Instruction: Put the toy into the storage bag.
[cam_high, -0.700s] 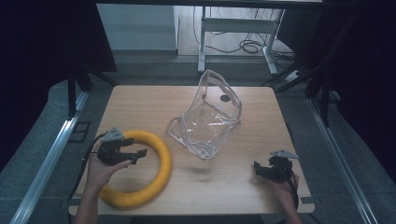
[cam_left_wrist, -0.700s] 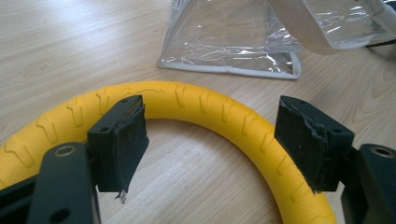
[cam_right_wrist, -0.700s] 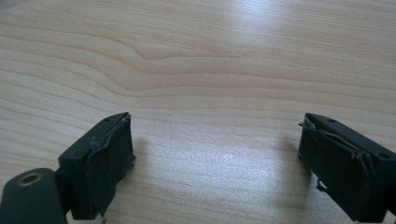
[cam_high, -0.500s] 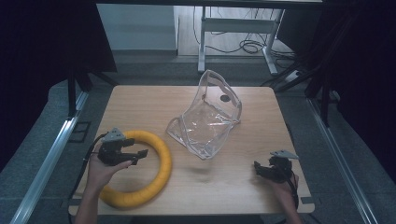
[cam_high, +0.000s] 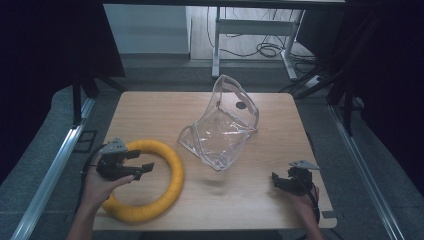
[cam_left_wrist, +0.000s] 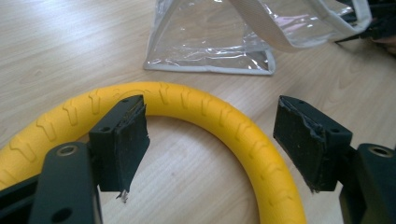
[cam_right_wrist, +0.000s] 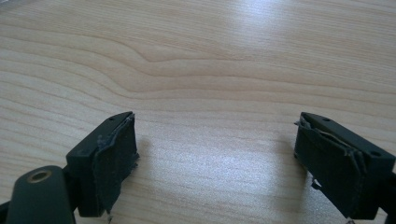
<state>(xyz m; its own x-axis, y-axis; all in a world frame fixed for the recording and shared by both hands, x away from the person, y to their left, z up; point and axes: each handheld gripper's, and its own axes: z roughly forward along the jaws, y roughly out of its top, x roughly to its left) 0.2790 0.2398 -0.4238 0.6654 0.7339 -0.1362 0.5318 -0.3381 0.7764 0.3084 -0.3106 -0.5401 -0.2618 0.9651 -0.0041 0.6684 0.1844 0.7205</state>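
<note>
A yellow foam ring (cam_high: 165, 185) lies flat on the wooden table (cam_high: 150, 110) at the front left. My left gripper (cam_high: 145, 161) hovers over the ring's hollow with its jaws open and nothing between them; in the left gripper view (cam_left_wrist: 212, 140) the ring (cam_left_wrist: 196, 105) arcs just beyond the pads. A clear plastic bag (cam_high: 225, 130) with white trim stands open at mid-table and shows again in the left gripper view (cam_left_wrist: 210, 42). My right gripper (cam_high: 276, 179) rests near the front right edge, jaws open over bare wood (cam_right_wrist: 215, 154).
A metal rail (cam_high: 50, 170) runs along the floor left of the table. A desk frame with cables (cam_high: 250, 30) stands behind the table. Dark curtains hang on both sides.
</note>
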